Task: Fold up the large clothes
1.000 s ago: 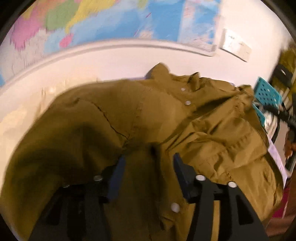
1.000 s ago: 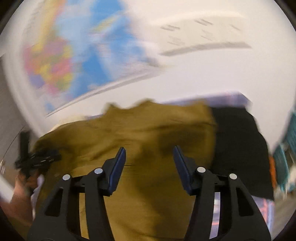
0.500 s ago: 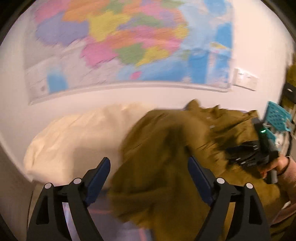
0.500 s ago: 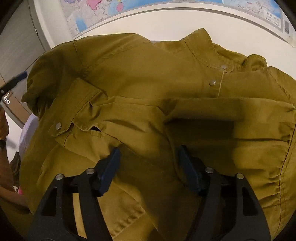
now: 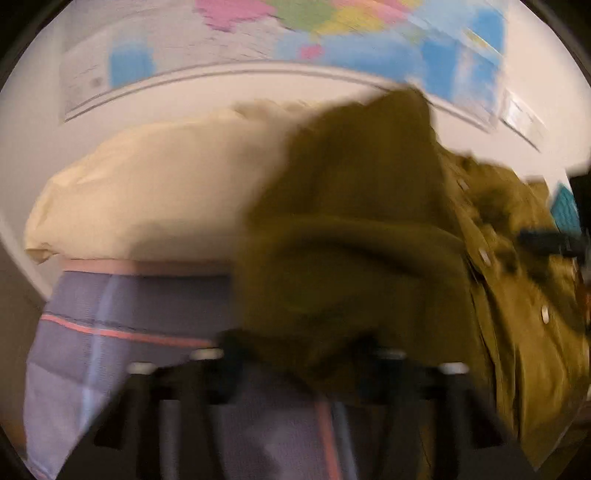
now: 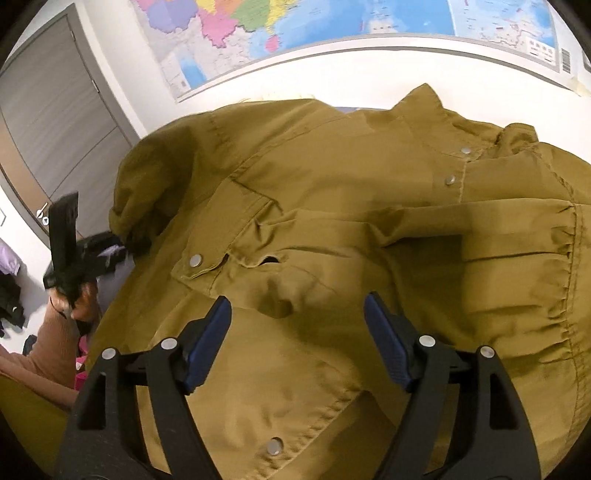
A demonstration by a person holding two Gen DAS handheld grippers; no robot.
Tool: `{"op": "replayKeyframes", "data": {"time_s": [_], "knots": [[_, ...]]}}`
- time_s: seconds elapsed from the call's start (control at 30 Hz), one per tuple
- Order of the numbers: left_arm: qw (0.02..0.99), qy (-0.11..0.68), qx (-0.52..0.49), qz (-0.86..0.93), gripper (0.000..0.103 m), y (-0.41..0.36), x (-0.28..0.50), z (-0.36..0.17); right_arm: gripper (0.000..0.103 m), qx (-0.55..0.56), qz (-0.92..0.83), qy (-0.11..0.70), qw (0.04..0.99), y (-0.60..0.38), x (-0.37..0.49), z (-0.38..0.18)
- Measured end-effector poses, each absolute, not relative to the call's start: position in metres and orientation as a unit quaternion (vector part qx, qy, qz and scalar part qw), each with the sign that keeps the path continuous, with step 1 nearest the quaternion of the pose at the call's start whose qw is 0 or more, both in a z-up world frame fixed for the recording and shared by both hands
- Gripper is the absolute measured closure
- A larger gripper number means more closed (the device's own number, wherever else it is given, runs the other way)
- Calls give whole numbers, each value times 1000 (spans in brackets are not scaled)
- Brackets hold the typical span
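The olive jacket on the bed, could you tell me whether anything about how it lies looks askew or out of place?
Yes. The olive jacket lies rumpled, not flat: one sleeve is folded across the chest, the chest pocket flap is bunched, and the collar stands crooked. In the left wrist view, its near edge is heaped in a thick fold.

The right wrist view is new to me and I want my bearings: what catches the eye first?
A big mustard-brown jacket with silver snaps fills the middle, spread over the bed. The right tongs stand open just above its front, nothing between the blue pads. A colourful wall map runs along the top, and at far left the left tongs meet the jacket's bunched edge.
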State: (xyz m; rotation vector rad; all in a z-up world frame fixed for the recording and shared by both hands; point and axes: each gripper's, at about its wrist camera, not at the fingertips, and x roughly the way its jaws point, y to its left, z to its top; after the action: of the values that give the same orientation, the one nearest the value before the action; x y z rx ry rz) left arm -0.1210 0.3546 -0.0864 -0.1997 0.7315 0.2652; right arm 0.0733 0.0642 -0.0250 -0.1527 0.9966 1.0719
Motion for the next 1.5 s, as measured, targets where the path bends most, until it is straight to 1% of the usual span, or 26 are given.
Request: {"op": "replayKeyframes", "data": {"time_s": [0.07,0.1,0.13,0.23,0.33,0.43,0.53,0.57,0.63,0.67,0.7,0.73,0.8,0.87,0.93,0.97,1.0,1.13,1.2,1.3,1.4,1.43,1.47,1.5], "knots": [[927,329,-118,133,90,366,-130,-66,29,-63,493,452,741,63,69,-22],[932,311,-100,154,92,366,-135,-51,29,-62,494,449,742,61,67,-20],[935,298,-80,173,92,363,-138,-40,29,-59,494,446,744,58,66,-18],[952,212,-9,221,93,346,-155,22,29,-53,494,438,749,47,64,-11],[960,173,33,217,92,323,-151,66,29,-41,491,430,757,40,66,-4],[966,149,85,192,91,289,-132,85,29,-17,486,420,767,22,69,3],[972,146,133,126,88,239,-103,76,29,2,482,417,771,10,70,6],[974,153,136,102,85,229,-95,72,29,4,479,415,773,4,70,8],[970,186,151,29,71,197,-74,50,29,10,474,413,778,-5,70,11],[969,197,151,12,45,189,-70,41,29,12,472,412,780,-10,70,13],[964,222,143,-10,27,180,-63,26,27,15,469,410,782,-15,70,15],[959,249,133,-31,27,172,-57,10,26,19,467,410,783,-19,69,16],[951,279,125,-44,27,167,-58,-12,26,22,464,412,784,-24,69,14],[952,286,102,-45,25,174,-74,-25,26,24,467,413,781,-26,67,14],[960,270,56,-36,21,194,-100,-26,26,23,473,413,778,-25,63,13],[964,261,32,-29,14,207,-113,-24,26,22,478,412,775,-22,62,13],[968,251,11,-23,9,221,-127,-22,26,23,485,412,771,-18,59,12],[973,219,-68,7,7,273,-163,-20,25,16,519,402,754,2,47,16],[968,233,-96,23,7,297,-162,-26,25,20,539,402,740,15,42,17],[948,280,-150,6,7,312,-134,-45,25,12,553,400,731,31,34,17],[932,313,-179,-32,7,307,-102,-61,25,-9,570,392,722,48,22,22],[928,326,-175,-30,10,301,-89,-65,25,-15,571,389,723,50,20,23],[928,330,-169,-26,34,295,-81,-68,25,-24,569,384,727,55,18,26],[929,332,-163,-20,62,289,-74,-69,25,-24,568,382,728,56,18,27]]}}
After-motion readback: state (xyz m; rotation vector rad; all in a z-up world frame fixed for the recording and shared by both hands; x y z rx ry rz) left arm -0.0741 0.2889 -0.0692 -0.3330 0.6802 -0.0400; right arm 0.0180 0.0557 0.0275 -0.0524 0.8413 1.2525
